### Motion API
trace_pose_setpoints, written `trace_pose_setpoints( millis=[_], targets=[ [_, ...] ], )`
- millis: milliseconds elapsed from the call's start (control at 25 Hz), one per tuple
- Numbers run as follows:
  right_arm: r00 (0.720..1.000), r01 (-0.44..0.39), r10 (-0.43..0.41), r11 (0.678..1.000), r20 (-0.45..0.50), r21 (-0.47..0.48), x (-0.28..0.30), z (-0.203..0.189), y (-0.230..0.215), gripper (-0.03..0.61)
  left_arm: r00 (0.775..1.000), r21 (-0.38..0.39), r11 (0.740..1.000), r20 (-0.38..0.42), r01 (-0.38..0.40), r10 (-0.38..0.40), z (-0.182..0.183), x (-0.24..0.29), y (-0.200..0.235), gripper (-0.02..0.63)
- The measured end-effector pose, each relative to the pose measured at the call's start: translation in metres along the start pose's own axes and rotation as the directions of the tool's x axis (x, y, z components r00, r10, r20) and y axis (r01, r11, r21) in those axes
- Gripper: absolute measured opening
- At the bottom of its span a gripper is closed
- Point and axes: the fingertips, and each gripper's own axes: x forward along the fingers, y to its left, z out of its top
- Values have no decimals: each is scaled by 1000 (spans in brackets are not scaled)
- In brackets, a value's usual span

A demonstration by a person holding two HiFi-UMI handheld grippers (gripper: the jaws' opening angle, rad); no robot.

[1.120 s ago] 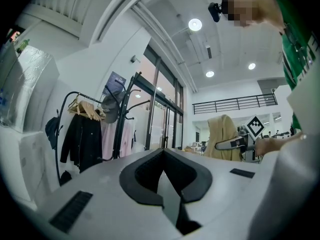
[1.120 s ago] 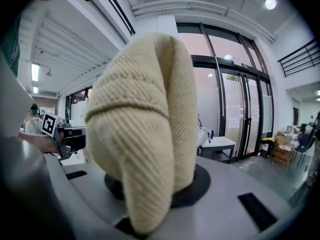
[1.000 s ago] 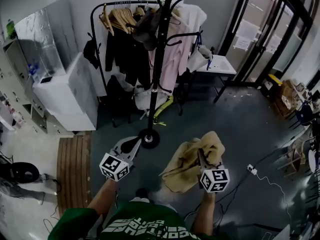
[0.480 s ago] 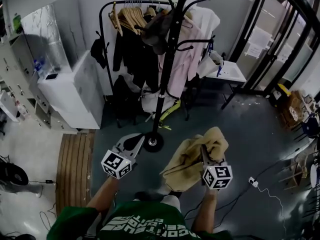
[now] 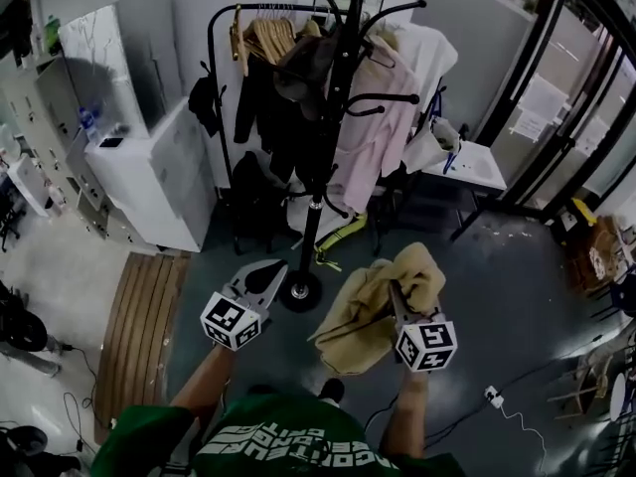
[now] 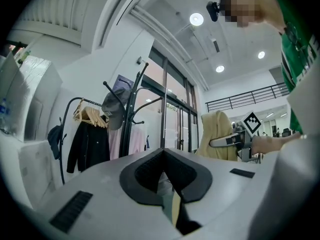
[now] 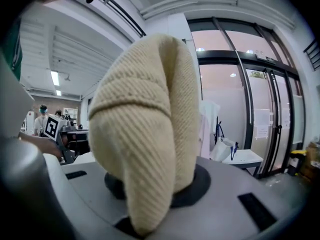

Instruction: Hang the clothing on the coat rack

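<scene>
A beige knitted garment (image 5: 368,306) hangs in folds from my right gripper (image 5: 396,296), which is shut on it at the lower right of the head view. In the right gripper view the garment (image 7: 145,134) fills the middle and hides the jaw tips. My left gripper (image 5: 278,266) is shut with nothing in it, pointing at the round base of the black coat rack (image 5: 328,127). A dark cap (image 5: 296,68) hangs on one of the rack's upper hooks. From the left gripper view, the coat rack (image 6: 131,119) stands ahead at the left and the garment (image 6: 217,136) at the right.
A garment rail (image 5: 260,10) behind the rack holds wooden hangers, a black jacket (image 5: 260,117) and a pink garment (image 5: 383,127). A white cabinet (image 5: 149,177) and a wooden pallet (image 5: 144,316) lie left. A small white table (image 5: 479,165) and glass doors stand right. A cable (image 5: 502,400) crosses the floor.
The head view has drifted, so the rack and rail sit a little further right and lower. Both grippers keep their pose, and the garment stays in the right one.
</scene>
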Motion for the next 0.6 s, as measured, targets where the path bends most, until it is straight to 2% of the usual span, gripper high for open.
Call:
trace_pose_setpoints(
  millis=[360, 600],
  targets=[
    [995, -95, 96, 993, 2, -74, 24, 20, -55, 97, 997, 10, 997, 7, -76, 76, 5, 48, -25, 5],
    [987, -156, 160, 979, 20, -132, 38, 50, -80, 97, 992, 27, 992, 12, -125, 124, 9, 65, -36, 5]
  ],
)
